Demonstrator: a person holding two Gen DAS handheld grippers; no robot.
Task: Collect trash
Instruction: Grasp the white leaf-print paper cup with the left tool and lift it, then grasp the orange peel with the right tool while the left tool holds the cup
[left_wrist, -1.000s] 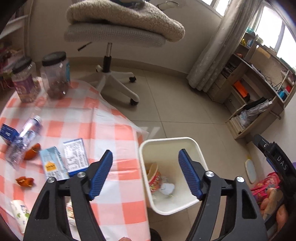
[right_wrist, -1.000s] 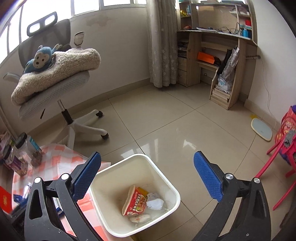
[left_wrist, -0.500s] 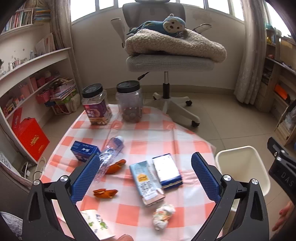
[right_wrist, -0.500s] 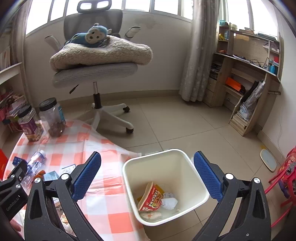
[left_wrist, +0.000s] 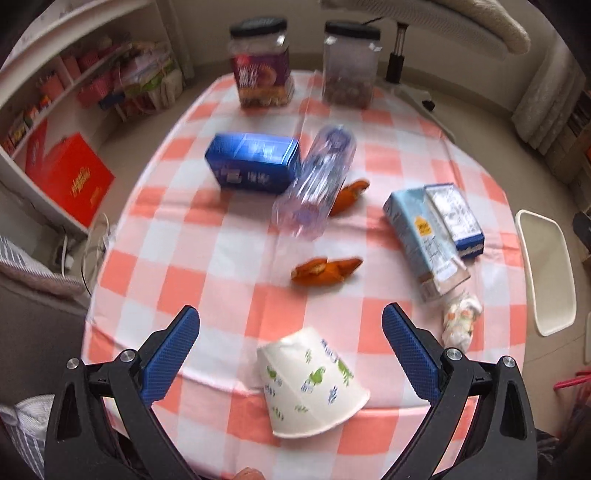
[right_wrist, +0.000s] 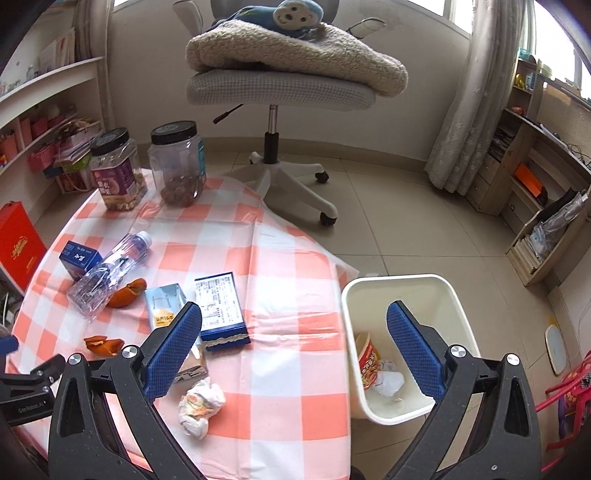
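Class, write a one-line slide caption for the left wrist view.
Open left gripper above a tipped paper cup on the checked tablecloth.

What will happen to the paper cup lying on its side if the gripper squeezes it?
The paper cup looks thin and empty, so it is probably very light and would likely crumple under a hard squeeze. Lying on its side near the edge of the table, it might roll in a curve if nudged. The left gripper is open above it.
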